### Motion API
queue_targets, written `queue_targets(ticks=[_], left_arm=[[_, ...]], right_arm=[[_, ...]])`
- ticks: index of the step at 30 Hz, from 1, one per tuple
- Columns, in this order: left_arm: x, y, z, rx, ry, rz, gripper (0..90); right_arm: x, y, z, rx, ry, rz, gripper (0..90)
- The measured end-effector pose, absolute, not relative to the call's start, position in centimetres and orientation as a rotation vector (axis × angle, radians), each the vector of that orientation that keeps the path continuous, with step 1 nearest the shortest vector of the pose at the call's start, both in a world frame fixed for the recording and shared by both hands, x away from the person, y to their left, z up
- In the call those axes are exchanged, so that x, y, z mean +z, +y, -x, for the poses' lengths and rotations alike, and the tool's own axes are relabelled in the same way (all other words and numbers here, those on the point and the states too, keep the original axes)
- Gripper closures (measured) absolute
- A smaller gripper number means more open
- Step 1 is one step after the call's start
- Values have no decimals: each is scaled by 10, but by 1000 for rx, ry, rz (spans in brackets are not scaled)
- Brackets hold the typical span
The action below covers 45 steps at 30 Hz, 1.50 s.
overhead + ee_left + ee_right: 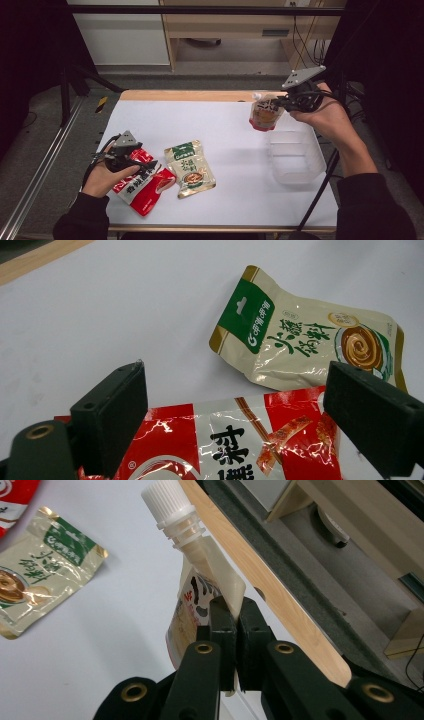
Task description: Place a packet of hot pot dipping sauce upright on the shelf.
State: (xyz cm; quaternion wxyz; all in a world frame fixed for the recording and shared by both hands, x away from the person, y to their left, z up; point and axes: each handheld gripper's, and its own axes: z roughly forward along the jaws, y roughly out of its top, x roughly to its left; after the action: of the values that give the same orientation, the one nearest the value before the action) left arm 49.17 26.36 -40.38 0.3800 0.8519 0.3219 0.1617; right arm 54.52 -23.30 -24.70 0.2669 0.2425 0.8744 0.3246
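A spouted pouch with a white screw cap hangs in the air above the table's right side, and my right gripper is shut on its upper edge; the jaws pinch the pouch just below the spout. A red and white sauce packet lies at the front left. My left gripper is open and low over it, with the packet between the two spread jaws. A cream packet with a green top lies flat beside the red one, and its green header points away from the left gripper.
A clear plastic tub stands on the white table at the right, below and in front of the hanging pouch. The table's wooden far edge runs close behind the pouch. Black frame bars and cables flank both sides.
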Motion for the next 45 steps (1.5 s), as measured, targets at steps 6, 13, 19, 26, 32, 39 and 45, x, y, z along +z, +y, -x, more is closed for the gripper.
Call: queue_targets(ticks=[6,13,19,26,32,39,45], left_arm=[[-405,266,-491,411,829,-2176,106],[-407,269,-491,408,841,-2178,102],[-408,271,-492,411,849,-2178,101],[-409,272,-493,408,857,-2176,101],[-409,274,-493,412,859,-2173,100],[-410,277,-494,411,873,-2173,100],[-412,278,-494,405,876,-2173,99]], right_arm=[[-252,-250,-550,849,2336,-669,883],[-260,-268,-556,838,2315,-689,883],[-266,-280,-562,830,2302,-709,883],[-273,-288,-568,811,2295,-716,883],[-279,-295,-574,804,2288,-725,883],[-290,-305,-586,794,2303,-722,883],[-299,-309,-592,806,2305,-733,883]])
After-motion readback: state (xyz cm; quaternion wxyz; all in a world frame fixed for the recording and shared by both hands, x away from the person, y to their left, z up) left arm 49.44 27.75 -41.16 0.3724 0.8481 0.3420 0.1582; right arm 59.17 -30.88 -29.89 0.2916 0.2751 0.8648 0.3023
